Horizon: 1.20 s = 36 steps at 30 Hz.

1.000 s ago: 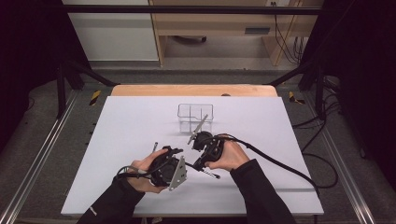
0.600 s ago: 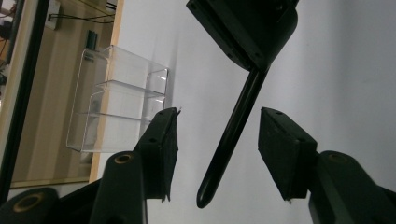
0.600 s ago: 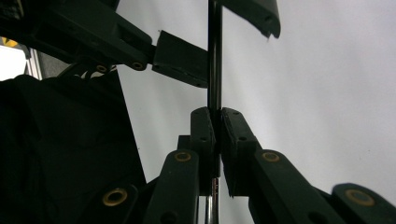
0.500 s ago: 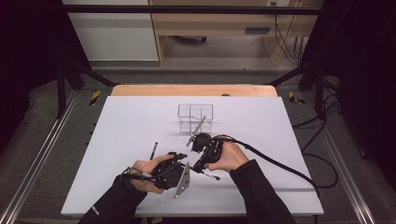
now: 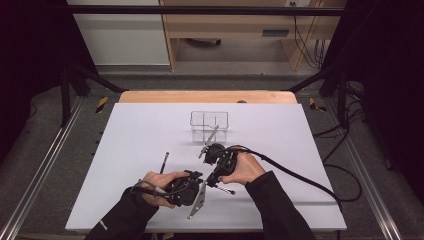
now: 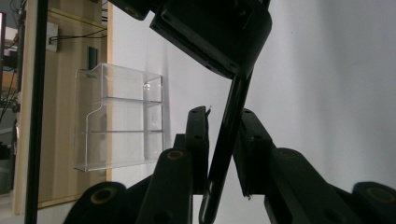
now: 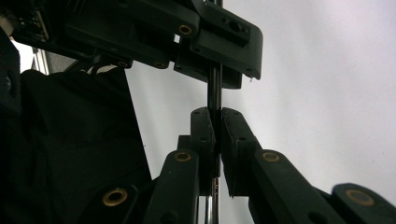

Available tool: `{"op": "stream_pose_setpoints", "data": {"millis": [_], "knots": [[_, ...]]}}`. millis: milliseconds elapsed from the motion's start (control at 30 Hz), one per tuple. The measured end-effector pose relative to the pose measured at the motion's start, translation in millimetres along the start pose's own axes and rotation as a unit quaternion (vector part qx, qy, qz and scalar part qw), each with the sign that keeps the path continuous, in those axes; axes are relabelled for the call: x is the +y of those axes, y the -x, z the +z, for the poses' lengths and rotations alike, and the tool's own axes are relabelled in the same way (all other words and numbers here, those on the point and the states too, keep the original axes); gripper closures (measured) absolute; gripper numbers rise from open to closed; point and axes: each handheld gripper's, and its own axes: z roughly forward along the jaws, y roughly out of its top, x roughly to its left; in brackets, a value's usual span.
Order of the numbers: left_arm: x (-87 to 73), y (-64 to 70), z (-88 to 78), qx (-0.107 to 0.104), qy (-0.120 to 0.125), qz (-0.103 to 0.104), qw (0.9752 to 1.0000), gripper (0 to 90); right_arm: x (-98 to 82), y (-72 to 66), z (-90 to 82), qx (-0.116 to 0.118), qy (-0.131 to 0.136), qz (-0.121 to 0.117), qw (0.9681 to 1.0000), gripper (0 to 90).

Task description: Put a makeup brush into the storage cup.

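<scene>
The white tabletop (image 5: 130,150) carries a clear acrylic organizer (image 5: 209,125) with compartments toward its far side, well apart from the hands working near the front edge. On the bare surface to the left of the hands lies a second dark pen (image 5: 164,162), untouched.

The right claw (image 5: 216,175) is clenched on a slim dark pen (image 7: 215,93), its pads pinching the barrel tightly in the right gripper view. The left claw (image 6: 223,135) faces it: its jaws have just been closing around the same pen, whose barrel runs slanted between them in the left gripper view. The left pad seems to touch the barrel, while a sliver of light remains at the right pad, so this grip looks not quite seated.

This looks like a handover or a pull-apart of the pen between the two claws. To do it well, the left claw should finish closing squarely on the barrel before either hand pulls; the right should hold steady and keep the pen in line, so it does not twist out or drop.
</scene>
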Motion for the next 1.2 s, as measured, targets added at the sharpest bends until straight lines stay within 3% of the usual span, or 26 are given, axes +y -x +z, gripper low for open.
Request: {"op": "stream_pose_setpoints", "data": {"millis": [500, 733, 800, 833, 933, 1000, 1100, 1200], "knots": [[-0.2, 2.0, -1.4, -0.022, -0.004, 0.010, 0.9997, 82.6, -0.4, -0.2, -1.3, 0.009, 0.006, -0.005, 0.9999, 84.3], [-3.8, 1.0, -4.1, -0.026, 0.000, -0.012, 0.9996, 82.7, -0.9, -0.7, -2.7, 0.010, 0.025, -0.001, 0.9996, 83.0], [-5.5, 0.8, -4.4, -0.029, 0.001, -0.020, 0.9994, 82.7, -1.4, -0.8, -4.9, 0.005, 0.035, -0.003, 0.9994, 78.9], [-6.5, 1.3, -4.3, -0.030, 0.003, -0.026, 0.9992, 82.7, -2.7, -1.3, -8.8, -0.003, 0.049, -0.006, 0.9988, 76.0], [-10.6, 0.8, -5.3, -0.030, 0.001, -0.038, 0.9988, 82.7, -3.7, -3.3, -12.4, -0.011, 0.058, -0.001, 0.9982, 71.8], [-13.6, 0.7, -6.0, -0.031, 0.000, -0.048, 0.9984, 82.6, -5.6, -4.2, -18.0, -0.031, 0.071, -0.005, 0.9970, 63.0], [-17.9, 0.5, -7.1, -0.032, -0.003, -0.057, 0.9978, 82.6, -6.8, -4.3, -21.9, -0.044, 0.084, -0.003, 0.9954, 57.2], [-23.1, 1.0, -8.0, -0.034, -0.005, -0.072, 0.9968, 82.5, -9.5, -5.0, -30.6, -0.083, 0.115, 0.003, 0.9899, 44.2]]}}
